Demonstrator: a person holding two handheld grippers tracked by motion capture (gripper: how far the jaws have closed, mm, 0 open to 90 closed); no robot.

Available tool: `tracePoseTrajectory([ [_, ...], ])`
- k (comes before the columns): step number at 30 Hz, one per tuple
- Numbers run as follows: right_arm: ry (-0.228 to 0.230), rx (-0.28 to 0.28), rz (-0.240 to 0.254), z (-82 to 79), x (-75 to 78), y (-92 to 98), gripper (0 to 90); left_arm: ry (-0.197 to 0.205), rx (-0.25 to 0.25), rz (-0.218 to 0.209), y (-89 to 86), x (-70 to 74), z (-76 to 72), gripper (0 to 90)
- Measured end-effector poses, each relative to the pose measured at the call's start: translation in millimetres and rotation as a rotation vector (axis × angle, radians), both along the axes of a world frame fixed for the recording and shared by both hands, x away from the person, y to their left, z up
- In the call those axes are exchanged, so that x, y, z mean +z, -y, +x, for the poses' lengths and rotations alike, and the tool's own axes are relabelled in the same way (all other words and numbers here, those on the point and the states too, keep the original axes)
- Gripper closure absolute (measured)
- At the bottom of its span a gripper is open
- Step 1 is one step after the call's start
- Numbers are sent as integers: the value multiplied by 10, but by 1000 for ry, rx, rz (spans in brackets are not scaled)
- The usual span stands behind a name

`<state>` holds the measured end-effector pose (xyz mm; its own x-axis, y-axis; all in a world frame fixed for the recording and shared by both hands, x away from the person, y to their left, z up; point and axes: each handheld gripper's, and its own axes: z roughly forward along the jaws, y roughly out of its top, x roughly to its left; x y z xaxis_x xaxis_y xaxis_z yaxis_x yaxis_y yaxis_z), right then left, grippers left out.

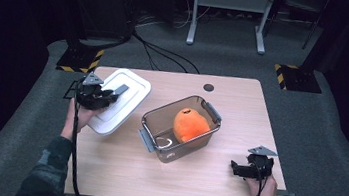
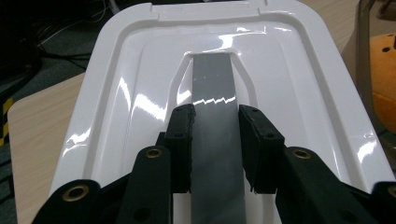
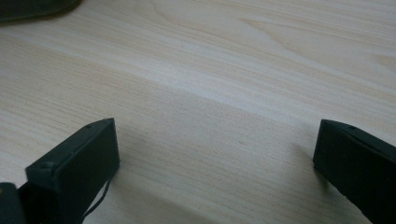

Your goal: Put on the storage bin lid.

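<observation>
Gripping the grey handle strip [image 2: 215, 135] of the white lid [image 1: 120, 101], the left claw [image 1: 112, 94] had both pads pressed against the strip's sides, as the left gripper view showed. From above, the lid sat tilted in that claw, its near end raised over the person's left hand [image 1: 73, 120] and its far end over the left part of the bench [image 1: 233, 92]. It was beside the clear container [image 1: 180, 128] and not on it.

The container stood open near the middle of the bench, turned at an angle, with grey latches at its two ends. Inside it lay an orange plush toy [image 1: 189, 124], leaning toward the far right wall, and a small pale ring-shaped item [image 1: 163, 142] lay on the floor of the box near the front; what it was could not be told.

The right claw [image 1: 237, 168] lay low near the front right corner of the bench, held in the person's right hand [image 1: 265, 187] and pointing left toward the container, well apart from it. In the right gripper view its jaws stood wide apart with bare wood between them.
</observation>
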<state>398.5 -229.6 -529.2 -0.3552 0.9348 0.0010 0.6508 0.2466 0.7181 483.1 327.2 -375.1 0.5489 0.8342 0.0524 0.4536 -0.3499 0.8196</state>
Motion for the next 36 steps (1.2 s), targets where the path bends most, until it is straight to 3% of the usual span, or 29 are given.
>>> tracePoseTrajectory([
  [12,3,-5,-4,-3,0,-5,0,30,-69,5,266,335,-97,661],
  [18,2,-3,-2,-4,0,-5,0,32,-107,7,483,473,-97,661],
  [24,3,-5,-4,-4,0,-5,0,28,-141,30,659,515,-88,661],
  [36,3,-3,-2,-4,0,-4,0,18,-188,20,962,560,-87,661],
])
